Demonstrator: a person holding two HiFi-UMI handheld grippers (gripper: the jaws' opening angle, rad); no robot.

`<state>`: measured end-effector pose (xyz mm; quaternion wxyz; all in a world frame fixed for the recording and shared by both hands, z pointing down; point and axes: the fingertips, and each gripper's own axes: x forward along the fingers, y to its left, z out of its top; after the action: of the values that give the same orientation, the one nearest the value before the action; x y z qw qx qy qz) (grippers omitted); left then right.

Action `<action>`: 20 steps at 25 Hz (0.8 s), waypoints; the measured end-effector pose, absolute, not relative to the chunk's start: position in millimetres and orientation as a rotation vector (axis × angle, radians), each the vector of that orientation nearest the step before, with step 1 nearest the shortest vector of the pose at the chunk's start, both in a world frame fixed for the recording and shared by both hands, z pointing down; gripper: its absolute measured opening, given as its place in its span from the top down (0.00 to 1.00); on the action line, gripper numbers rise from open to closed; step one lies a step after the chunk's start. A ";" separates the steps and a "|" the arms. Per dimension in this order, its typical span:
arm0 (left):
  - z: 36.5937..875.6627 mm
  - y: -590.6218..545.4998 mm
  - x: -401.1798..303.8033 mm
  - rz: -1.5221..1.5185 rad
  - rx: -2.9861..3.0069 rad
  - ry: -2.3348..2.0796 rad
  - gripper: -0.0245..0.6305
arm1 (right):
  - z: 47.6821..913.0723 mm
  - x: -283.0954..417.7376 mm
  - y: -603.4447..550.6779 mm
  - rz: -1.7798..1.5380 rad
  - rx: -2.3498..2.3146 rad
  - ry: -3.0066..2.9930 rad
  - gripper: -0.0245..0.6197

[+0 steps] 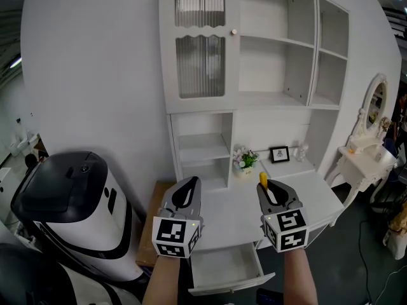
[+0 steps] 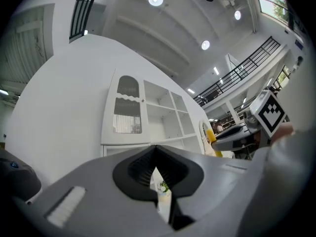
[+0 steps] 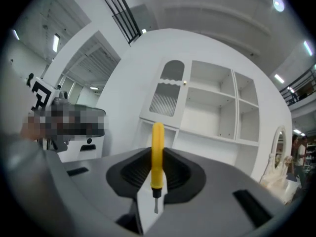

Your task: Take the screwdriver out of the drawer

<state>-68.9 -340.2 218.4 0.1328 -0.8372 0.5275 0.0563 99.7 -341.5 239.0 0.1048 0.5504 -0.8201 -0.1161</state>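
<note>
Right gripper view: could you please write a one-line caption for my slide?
The right tongs grip a yellow-handled screwdriver, its handle sticking out past the tips, before a white shelf cabinet.

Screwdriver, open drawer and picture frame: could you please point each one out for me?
screwdriver (image 3: 157,154), right gripper view, middle of its yellow handle.
open drawer (image 1: 222,262), head view, bare inside bottom.
picture frame (image 1: 279,154), head view, its centre.

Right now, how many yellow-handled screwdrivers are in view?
1. The yellow-handled screwdriver is clamped between the right gripper's jaws, its handle poking out above them. The open white drawer of the white desk looks empty, though not all of it shows.
</note>
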 end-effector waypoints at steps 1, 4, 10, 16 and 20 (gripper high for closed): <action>214.3 -339.9 -69.5 0.170 -2.422 1.530 0.96 | 230.7 98.0 -339.1 -0.367 1.632 -2.429 0.84; 202.9 -337.6 -71.1 0.189 -2.405 1.526 0.96 | 206.3 92.2 -329.6 -0.436 1.649 -2.464 0.84; 185.2 -336.1 -72.1 0.200 -2.373 1.507 0.96 | 172.3 85.0 -318.9 -0.525 1.673 -2.508 0.84; 177.4 -333.7 -70.1 0.219 -2.362 1.497 0.96 | 166.8 84.3 -317.2 -0.531 1.681 -2.510 0.84; 175.6 -335.4 -71.7 0.219 -2.360 1.495 0.96 | 165.6 83.5 -317.1 -0.514 1.685 -2.532 0.84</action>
<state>-71.7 -335.4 175.6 0.1690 -0.8301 0.5257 0.0771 83.5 -317.1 165.6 0.0285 0.5462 -0.8205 -0.1664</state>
